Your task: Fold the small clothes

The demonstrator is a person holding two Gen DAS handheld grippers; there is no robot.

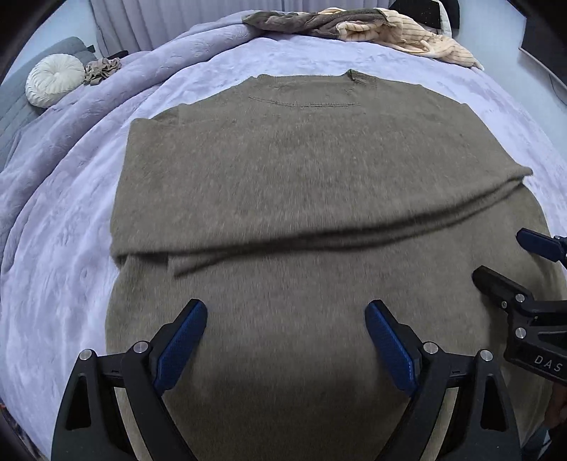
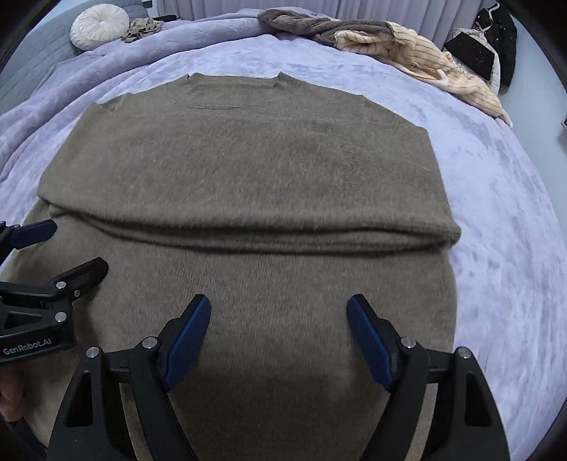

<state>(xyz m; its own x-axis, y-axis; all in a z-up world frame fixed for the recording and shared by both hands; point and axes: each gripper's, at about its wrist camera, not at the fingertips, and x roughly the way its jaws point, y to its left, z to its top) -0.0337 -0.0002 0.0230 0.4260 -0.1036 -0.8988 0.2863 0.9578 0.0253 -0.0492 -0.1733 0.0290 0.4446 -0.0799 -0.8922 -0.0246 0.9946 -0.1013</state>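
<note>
Both left gripper and right gripper spread wide, empty, above sweater; pinch near hem, lift evenly toward collar.

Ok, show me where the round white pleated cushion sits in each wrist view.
Left wrist: round white pleated cushion upper left, beside the lilac blanket.
Right wrist: top left.
Shared landmark: cream striped garment at the bed's far edge.
</note>
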